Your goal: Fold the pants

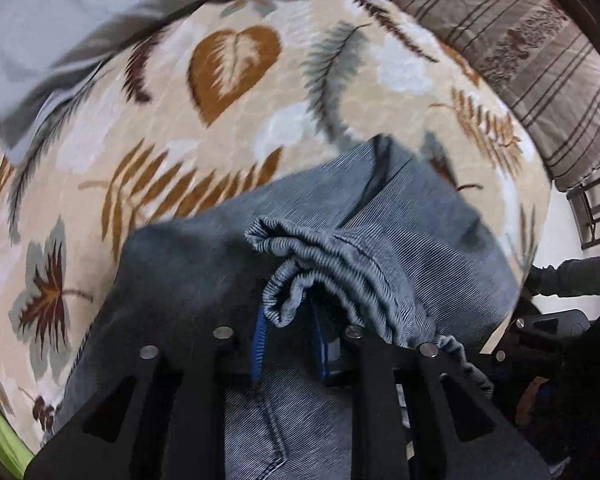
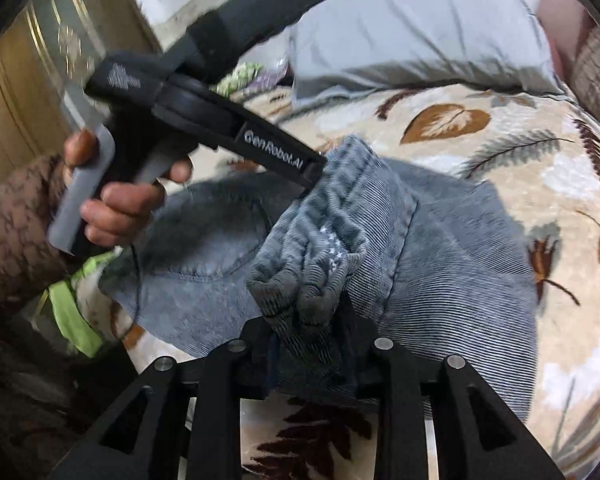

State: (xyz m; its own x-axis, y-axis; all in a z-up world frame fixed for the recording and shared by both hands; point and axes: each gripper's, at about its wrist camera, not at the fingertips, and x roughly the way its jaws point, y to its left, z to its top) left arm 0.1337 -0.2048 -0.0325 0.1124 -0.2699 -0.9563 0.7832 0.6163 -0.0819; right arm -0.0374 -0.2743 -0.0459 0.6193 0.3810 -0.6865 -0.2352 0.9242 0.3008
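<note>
Leaf-patterned bedspread (image 1: pixel 228 128) is carrying the denim pants (image 2: pixel 440 264) as the left gripper (image 1: pixel 288 344) and right gripper (image 2: pixel 312 356) are clenching the bunched waistband (image 1: pixel 320 264) (best laid down level, corners matched).

Grey-blue denim pants (image 1: pixel 400 216) lie bunched, elastic waistband gathered.

Only readable bit is "GenRobot.AI" in white on the black left tongs (image 2: pixel 320 168), right above the jeans (image 2: pixel 440 260).
</note>
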